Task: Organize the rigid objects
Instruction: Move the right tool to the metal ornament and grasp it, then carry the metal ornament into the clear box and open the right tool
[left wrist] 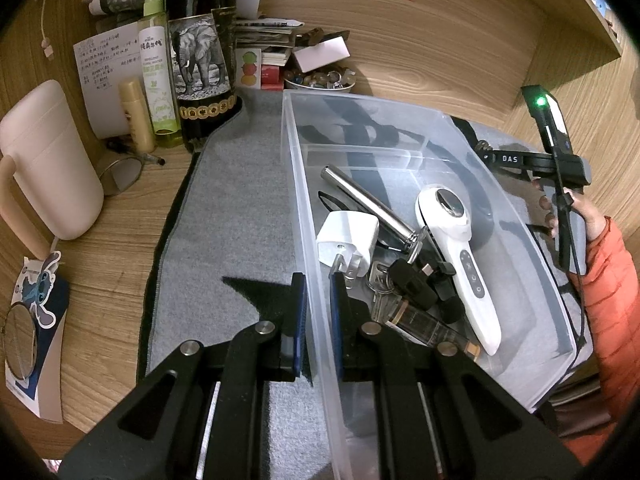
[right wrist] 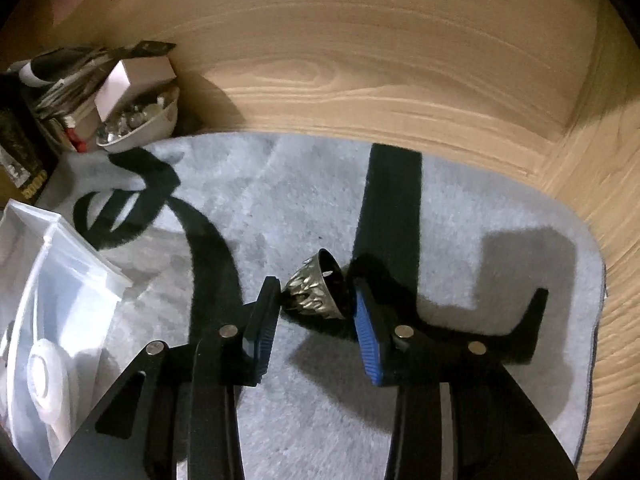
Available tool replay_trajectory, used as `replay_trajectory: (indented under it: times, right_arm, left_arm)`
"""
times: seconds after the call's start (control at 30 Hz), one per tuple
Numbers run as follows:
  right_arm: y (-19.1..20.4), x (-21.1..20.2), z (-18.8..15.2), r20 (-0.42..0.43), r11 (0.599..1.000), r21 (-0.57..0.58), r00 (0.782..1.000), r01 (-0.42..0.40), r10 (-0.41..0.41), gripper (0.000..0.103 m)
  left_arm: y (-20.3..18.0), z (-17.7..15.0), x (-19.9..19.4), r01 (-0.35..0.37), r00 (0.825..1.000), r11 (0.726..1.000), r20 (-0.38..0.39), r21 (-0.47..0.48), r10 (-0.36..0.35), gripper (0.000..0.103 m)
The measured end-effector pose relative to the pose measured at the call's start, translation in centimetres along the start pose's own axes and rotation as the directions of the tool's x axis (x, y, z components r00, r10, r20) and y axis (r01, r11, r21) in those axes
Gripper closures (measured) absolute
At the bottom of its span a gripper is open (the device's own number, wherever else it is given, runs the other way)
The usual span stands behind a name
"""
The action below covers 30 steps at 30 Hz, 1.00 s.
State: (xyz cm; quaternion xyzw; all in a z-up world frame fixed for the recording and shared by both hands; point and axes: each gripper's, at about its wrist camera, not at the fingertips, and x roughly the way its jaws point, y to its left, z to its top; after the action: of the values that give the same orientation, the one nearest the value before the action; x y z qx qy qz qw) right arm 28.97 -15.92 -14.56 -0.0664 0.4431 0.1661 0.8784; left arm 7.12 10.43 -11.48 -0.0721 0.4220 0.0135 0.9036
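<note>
A clear plastic bin (left wrist: 520, 216) stands on the grey mat (left wrist: 232, 208). My left gripper (left wrist: 318, 292) is shut on the bin's near-left wall, one pad outside and one inside. In the bin lie a white handheld device (left wrist: 460, 248), a steel tube (left wrist: 368, 200), a white charger plug (left wrist: 348, 236), keys (left wrist: 384, 292) and a few small dark pieces. In the right wrist view a small embossed metal cup (right wrist: 316, 292) lies on its side on the mat (right wrist: 480, 208). My right gripper (right wrist: 316, 294) holds it, both pads against its sides.
Along the back left stand a dark elephant-label bottle (left wrist: 204, 60), a green spray bottle (left wrist: 158, 80), a white mug (left wrist: 48, 160), glasses (left wrist: 120, 172) and a bowl of beads (left wrist: 320, 80). A wooden wall (right wrist: 380, 60) closes the back. An orange-sleeved hand (left wrist: 580, 212) is at the right.
</note>
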Motion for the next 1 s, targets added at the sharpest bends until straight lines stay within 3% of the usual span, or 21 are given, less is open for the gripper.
replay_trajectory:
  times: [0.27, 0.67, 1.0]
  right_arm:
    - [2.7, -5.0, 0.6, 0.099, 0.998, -0.046, 0.994, -0.037, 0.042, 0.070]
    - [7.9, -13.5, 0.7, 0.276, 0.978, -0.190, 0.951, -0.088, 0.139, 0.070]
    - [13.0, -15.7, -1.3, 0.273, 0.935, -0.308, 0.925, -0.179, 0.266, 0.069]
  left_arm:
    - [-0.1, 0.0, 0.0, -0.005, 1.000, 1.000, 0.000, 0.007, 0.005, 0.093]
    - [-0.1, 0.1, 0.0, -0.011, 1.000, 1.000, 0.001, 0.014, 0.011, 0.093]
    - [-0.1, 0.0, 0.0, -0.012, 1.000, 1.000, 0.002, 0.017, 0.012, 0.093]
